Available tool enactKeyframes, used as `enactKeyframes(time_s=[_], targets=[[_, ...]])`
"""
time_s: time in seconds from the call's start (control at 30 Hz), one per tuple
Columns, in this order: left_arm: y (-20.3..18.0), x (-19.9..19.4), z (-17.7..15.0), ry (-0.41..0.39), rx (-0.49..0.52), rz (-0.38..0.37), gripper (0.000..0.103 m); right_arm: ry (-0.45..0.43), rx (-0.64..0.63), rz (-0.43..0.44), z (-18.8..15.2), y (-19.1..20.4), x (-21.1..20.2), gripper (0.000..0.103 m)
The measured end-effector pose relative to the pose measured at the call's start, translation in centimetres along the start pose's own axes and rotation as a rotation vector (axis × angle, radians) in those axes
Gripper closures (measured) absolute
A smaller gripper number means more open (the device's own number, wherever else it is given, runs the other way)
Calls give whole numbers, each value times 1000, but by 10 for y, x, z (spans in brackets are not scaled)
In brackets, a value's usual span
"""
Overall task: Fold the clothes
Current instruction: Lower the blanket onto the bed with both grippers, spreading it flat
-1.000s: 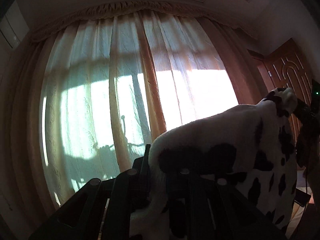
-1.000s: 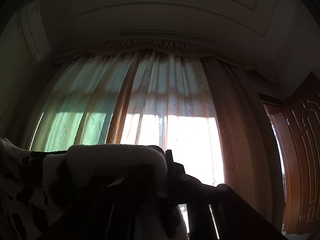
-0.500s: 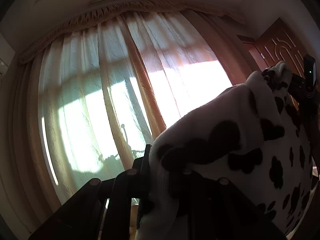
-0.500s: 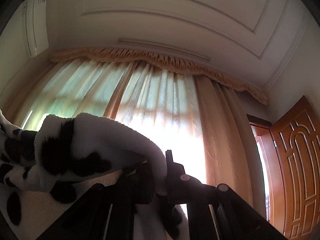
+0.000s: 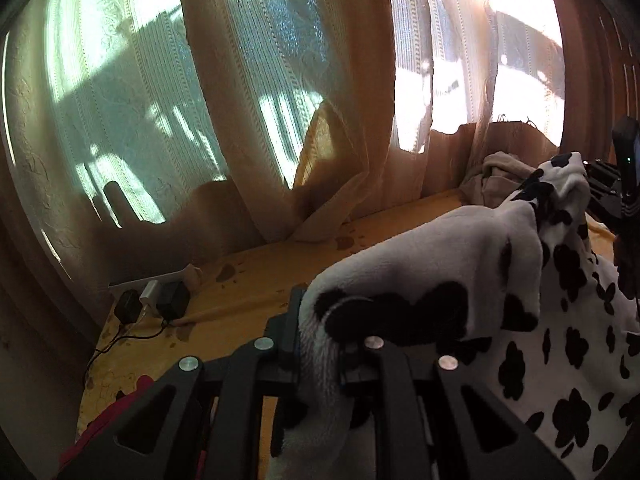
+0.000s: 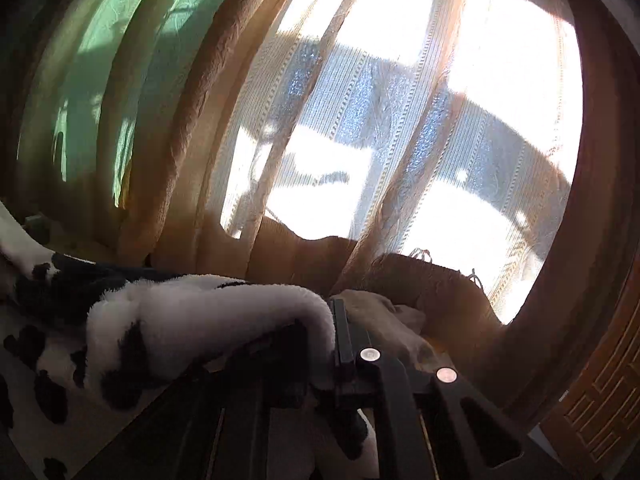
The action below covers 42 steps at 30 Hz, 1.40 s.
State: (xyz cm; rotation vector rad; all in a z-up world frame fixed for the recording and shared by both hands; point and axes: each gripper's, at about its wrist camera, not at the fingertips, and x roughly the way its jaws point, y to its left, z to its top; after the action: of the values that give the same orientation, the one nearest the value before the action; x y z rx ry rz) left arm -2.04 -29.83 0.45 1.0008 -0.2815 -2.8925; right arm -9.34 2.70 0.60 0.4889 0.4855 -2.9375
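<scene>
Cow-print fleece garment (image 5: 448, 280) pinched at one edge in left gripper (image 5: 320, 344), jaws nearly closed on a fold of the pile, cloth draping over right finger and hanging down between both. Opposite edge of same garment (image 6: 208, 312) clamped in right gripper (image 6: 326, 344), jaws fully closed on the fleece, cloth running off to the left of that view. Seen from left wrist: garment stretched rightward and away to the right gripper (image 5: 608, 184) at far right edge, span between sagging low over yellow bedsheet (image 5: 280, 276). Beige clothing heap (image 5: 496, 176) beyond, against the curtains (image 5: 280, 100). Power strip with chargers (image 5: 152, 300) at bed's left end; red cloth (image 5: 120, 412) at lower left. Wooden door (image 6: 600, 400) at right edge of right-wrist view. Versus one second ago: both views then filled with upper curtain, pelmet and ceiling, no bed visible; now tilted downward, bed surface and curtain hems in frame, garment lower and nearer the sheet. Grip on both edges unchanged throughout. Motion blur slight on curtain weave.
</scene>
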Motion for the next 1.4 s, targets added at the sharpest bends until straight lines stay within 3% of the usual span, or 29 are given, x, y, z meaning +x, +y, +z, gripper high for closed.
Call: enactKeyframes(time_s=[0.17, 0.2, 0.23, 0.33, 0.37, 0.4, 0.5, 0.7, 0.9, 1.0, 1.07, 1.17, 1.27, 1.4], targets=[[7, 114, -20, 247, -38, -35, 75, 294, -32, 154, -44, 25, 85, 94], [12, 126, -22, 268, -58, -40, 67, 329, -47, 169, -48, 28, 94, 94], [19, 134, -23, 280, -82, -46, 53, 346, -58, 165, -53, 30, 97, 94], [38, 147, -21, 285, -143, -43, 23, 394, 57, 208, -48, 6, 108, 73], [42, 148, -20, 279, -152, -39, 19, 410, 111, 227, -45, -4, 112, 53], [44, 148, -19, 275, -154, -36, 15, 398, 135, 215, -41, -9, 110, 41], [45, 143, -16, 269, -141, -31, 15, 354, 133, 202, -28, -14, 94, 40], [44, 137, -15, 268, -125, -39, 15, 333, -115, 239, -17, 20, 64, 40], [43, 113, -21, 243, -57, -14, 15, 366, -273, 321, -30, 42, 37, 40], [45, 92, -29, 217, -36, 9, 14, 401, -304, 448, -39, 54, 29, 40], [39, 79, -34, 207, -8, -9, 14, 424, -330, 524, -45, 64, 28, 40], [12, 70, -43, 234, 113, -76, 12, 451, -377, 539, -51, 82, 41, 40], [-25, 76, -53, 306, 252, -188, 11, 502, -338, 605, -51, 93, 62, 40], [-57, 105, -45, 343, 325, -212, 10, 514, -265, 663, -38, 103, 86, 40]])
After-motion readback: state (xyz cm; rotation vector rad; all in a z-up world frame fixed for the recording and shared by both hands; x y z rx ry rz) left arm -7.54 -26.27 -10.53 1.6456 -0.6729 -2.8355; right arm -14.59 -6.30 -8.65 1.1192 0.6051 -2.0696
